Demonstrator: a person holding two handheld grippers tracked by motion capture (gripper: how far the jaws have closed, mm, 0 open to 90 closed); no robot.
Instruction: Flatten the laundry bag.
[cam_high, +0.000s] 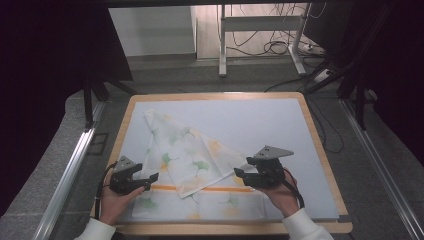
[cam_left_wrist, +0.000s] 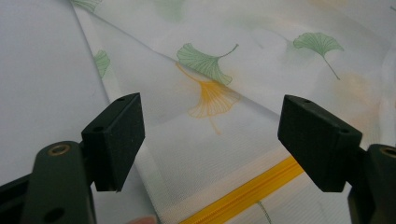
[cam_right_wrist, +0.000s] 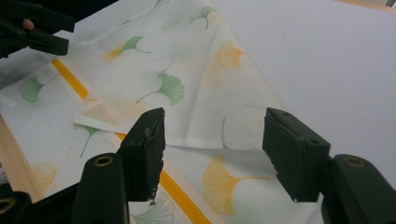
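Cloth (cam_high: 192, 165), one piece, white with green and orange ginkgo leaves and one orange zip (cam_high: 210, 189) running across it, lies on the near left part of the grey mat (cam_high: 260, 125). It seems to be a zipped cover; nothing shows inside it, and whether the zip is done up along its whole length I cannot tell. Its lower part lies flat along the near edge of the mat, and a folded triangle rests on top, with its point toward the far left corner of the mat.

At the cloth's left edge sits the left gripper (cam_high: 152, 178), held in one hand (cam_high: 114, 202), its jaws spread and level with the zip. In the left gripper view the jaws stand wide apart above the cloth, the zip (cam_left_wrist: 247, 193) passing between them, with nothing pinched.

At the cloth's right edge sits the right gripper (cam_high: 239, 173), held in the other hand (cam_high: 282, 196), its jaws also spread. In the right gripper view they stand apart just over the folded triangle's edge, gripping nothing; the cloth (cam_right_wrist: 187, 84) lies beyond.

Two grippers, two hands, one mat, one wooden table (cam_high: 320, 150) under it.
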